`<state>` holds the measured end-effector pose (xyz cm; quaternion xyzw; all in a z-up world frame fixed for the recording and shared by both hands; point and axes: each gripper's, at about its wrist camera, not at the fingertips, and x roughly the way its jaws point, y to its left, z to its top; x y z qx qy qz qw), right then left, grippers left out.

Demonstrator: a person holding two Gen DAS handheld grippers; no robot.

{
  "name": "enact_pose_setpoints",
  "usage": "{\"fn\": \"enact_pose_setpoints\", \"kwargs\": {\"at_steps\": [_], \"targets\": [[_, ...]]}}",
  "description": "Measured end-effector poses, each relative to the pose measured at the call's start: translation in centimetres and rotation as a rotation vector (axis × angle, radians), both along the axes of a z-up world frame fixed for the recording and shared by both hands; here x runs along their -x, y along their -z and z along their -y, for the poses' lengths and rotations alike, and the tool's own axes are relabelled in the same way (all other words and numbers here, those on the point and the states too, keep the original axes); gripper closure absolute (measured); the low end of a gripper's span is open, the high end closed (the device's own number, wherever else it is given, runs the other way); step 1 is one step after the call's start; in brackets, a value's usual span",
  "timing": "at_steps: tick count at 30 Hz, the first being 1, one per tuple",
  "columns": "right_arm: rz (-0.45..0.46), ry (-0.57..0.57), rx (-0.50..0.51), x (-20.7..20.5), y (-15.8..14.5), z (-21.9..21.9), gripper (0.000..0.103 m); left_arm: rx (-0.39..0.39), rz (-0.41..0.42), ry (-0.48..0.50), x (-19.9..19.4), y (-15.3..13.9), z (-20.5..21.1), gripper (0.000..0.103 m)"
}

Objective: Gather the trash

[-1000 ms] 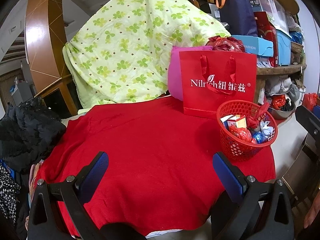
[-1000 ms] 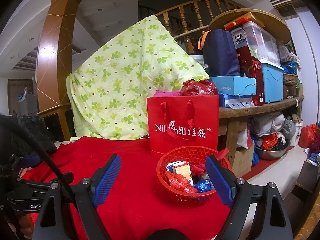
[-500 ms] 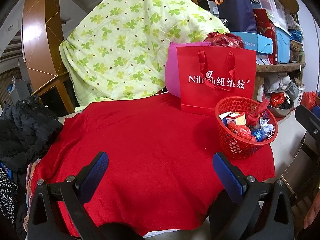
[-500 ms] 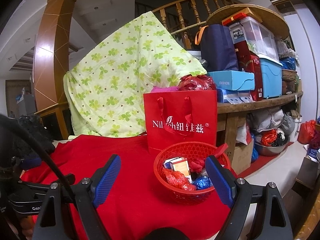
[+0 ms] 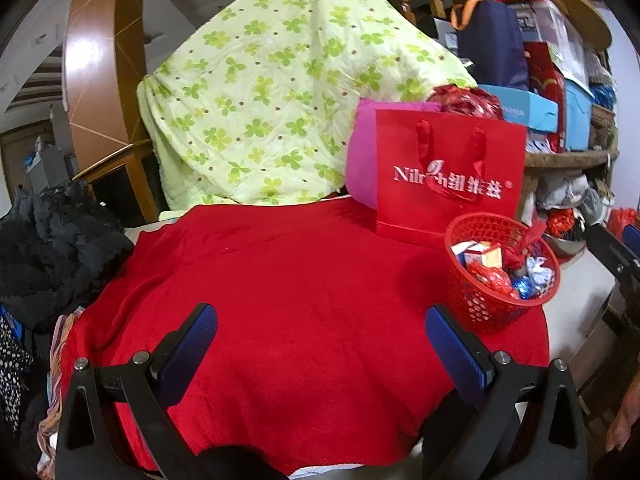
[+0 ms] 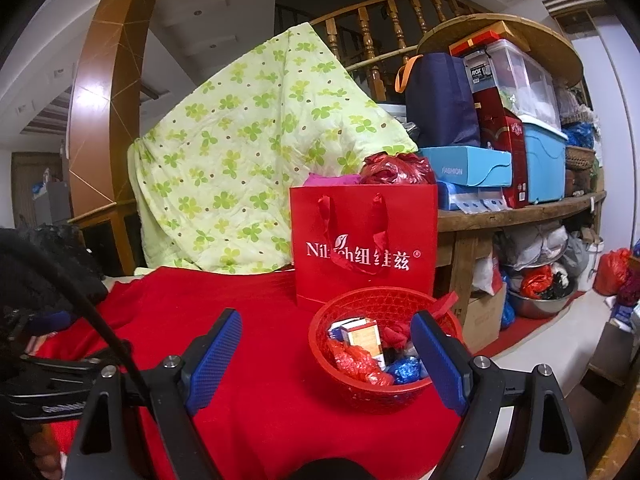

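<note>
A round red mesh basket [image 5: 488, 304] [image 6: 352, 312] stands at the right of the red cloth [image 5: 300, 280] [image 6: 256, 400]. It holds crumpled red and blue wrappers [image 5: 492, 280] [image 6: 360, 364] and small cartons [image 6: 362, 334]. My left gripper [image 5: 320, 332] hangs open over bare cloth, left of the basket, nothing between its blue pads. My right gripper [image 6: 326, 350] is open too, close in front of the basket, its right pad [image 6: 438, 360] overlapping the basket's rim in the picture.
A red paper gift bag [image 5: 448, 184] [image 6: 364, 244] stands just behind the basket, a pink bag [image 5: 362, 160] beside it. A green clover quilt [image 5: 280, 112] hangs at the back. Black clothing [image 5: 52, 248] lies left. Shelves with boxes [image 6: 520, 160] fill the right.
The left wrist view has shifted slightly, so the basket and gift bag sit a little further left and lower. Both grippers stay open; nothing was picked up or dropped.
</note>
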<state>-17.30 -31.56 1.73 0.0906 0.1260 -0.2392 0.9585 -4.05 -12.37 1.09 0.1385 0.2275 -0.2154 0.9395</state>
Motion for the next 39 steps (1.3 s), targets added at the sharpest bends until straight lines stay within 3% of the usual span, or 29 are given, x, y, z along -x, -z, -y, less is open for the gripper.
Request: {"fn": "enact_pose_setpoints", "kwargs": {"at_steps": [9, 19, 39], "targets": [[-0.034, -0.002, 0.06, -2.1, -1.3, -1.9, 0.015, 0.051, 0.048, -0.055, -0.8, -0.6, -3.4, 0.0], [-0.025, -0.053, 0.115, -3.0, -1.7, -4.6, 0.015, 0.065, 0.039, -0.083, -1.5, -0.9, -4.6, 0.0], [0.051, 0.025, 0.008, 1.2, -0.6, 1.0, 0.015, -0.064, 0.121, 0.027, 2.3, -1.8, 2.5, 0.0]]}}
